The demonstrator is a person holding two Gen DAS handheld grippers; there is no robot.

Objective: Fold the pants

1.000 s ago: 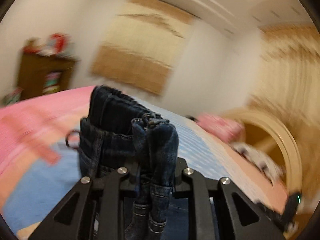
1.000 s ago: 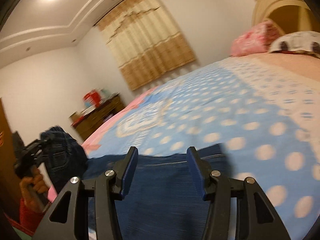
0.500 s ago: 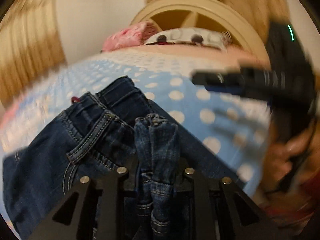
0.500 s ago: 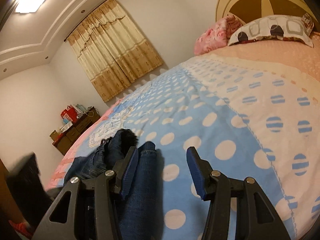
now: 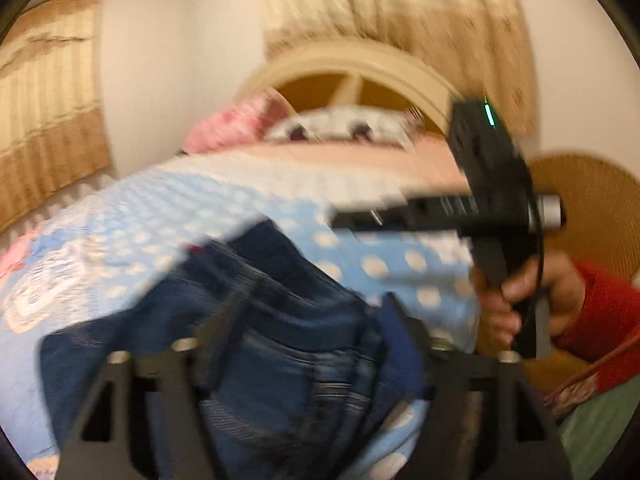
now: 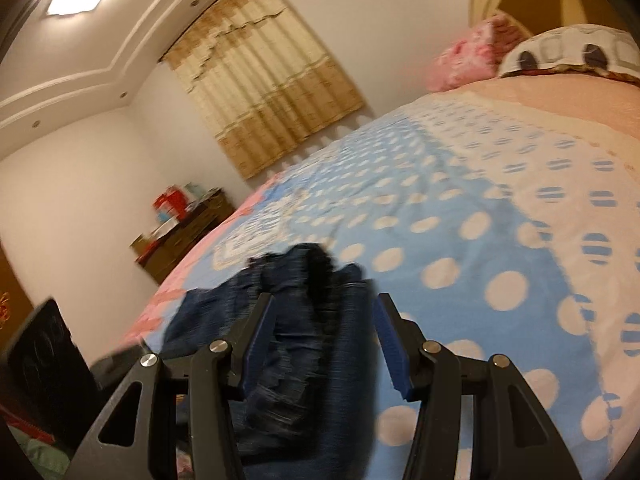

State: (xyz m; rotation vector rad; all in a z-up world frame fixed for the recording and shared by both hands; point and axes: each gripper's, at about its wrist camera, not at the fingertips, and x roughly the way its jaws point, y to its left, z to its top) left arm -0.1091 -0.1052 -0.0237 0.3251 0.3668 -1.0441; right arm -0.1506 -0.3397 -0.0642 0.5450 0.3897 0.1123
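Dark blue jeans lie in a folded heap on the blue polka-dot bedspread. My left gripper is open just above them, its fingers spread to either side of the denim; the view is blurred. My right gripper is open over the same jeans, with cloth lying between its blue pads but not pinched. The right gripper also shows in the left wrist view, held in a hand at the right.
Pink and patterned pillows lie by the curved headboard. A dark wooden cabinet with red items stands by the far wall. Curtains hang behind the bed. A black box stands at the lower left.
My left gripper has let go of the jeans' bunched end and opened; the jeans now rest on the bed. The right gripper stayed open and shifted slightly over the pile.
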